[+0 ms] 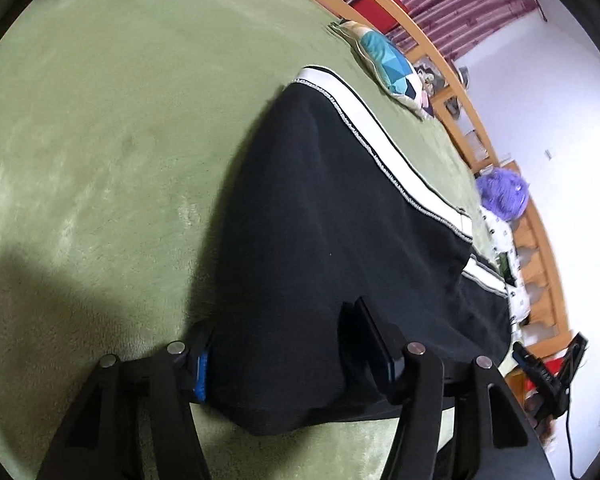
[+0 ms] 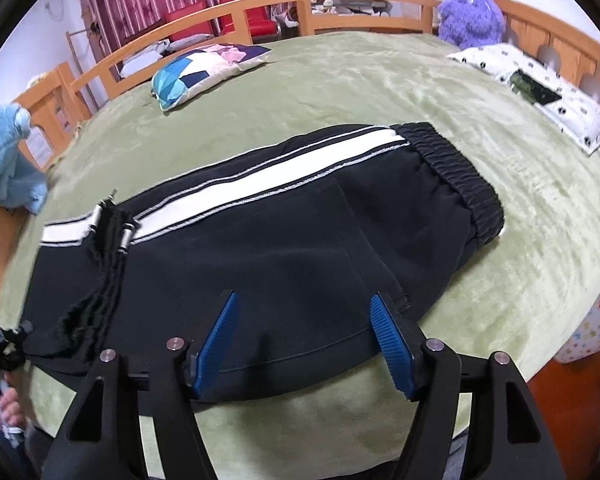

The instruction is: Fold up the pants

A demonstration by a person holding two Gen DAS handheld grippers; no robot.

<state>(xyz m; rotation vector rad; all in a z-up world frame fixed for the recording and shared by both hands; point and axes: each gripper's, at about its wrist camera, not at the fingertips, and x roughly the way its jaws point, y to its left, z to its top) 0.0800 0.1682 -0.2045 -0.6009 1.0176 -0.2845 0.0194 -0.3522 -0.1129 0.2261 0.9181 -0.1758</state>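
Black pants (image 2: 284, 248) with a white side stripe (image 2: 260, 184) lie folded on the green bed cover (image 2: 340, 80), elastic waistband (image 2: 456, 168) to the right, drawstring cord ends (image 2: 112, 220) on top at the left. My right gripper (image 2: 304, 312) is open, its blue pads hovering over the pants' near edge. In the left wrist view the pants (image 1: 320, 220) fill the middle. My left gripper (image 1: 276, 344) is open with the black cloth draped between and over its fingers; the left pad (image 1: 201, 376) is partly hidden. The right gripper (image 1: 548, 376) shows at the right edge.
A patterned blue pillow (image 2: 208, 68) lies at the far side. A white dotted pillow (image 2: 540, 92) and a purple plush toy (image 2: 470, 16) sit at the back right. A light blue plush (image 2: 4, 152) is at the left. A wooden rail (image 2: 260, 12) rings the bed.
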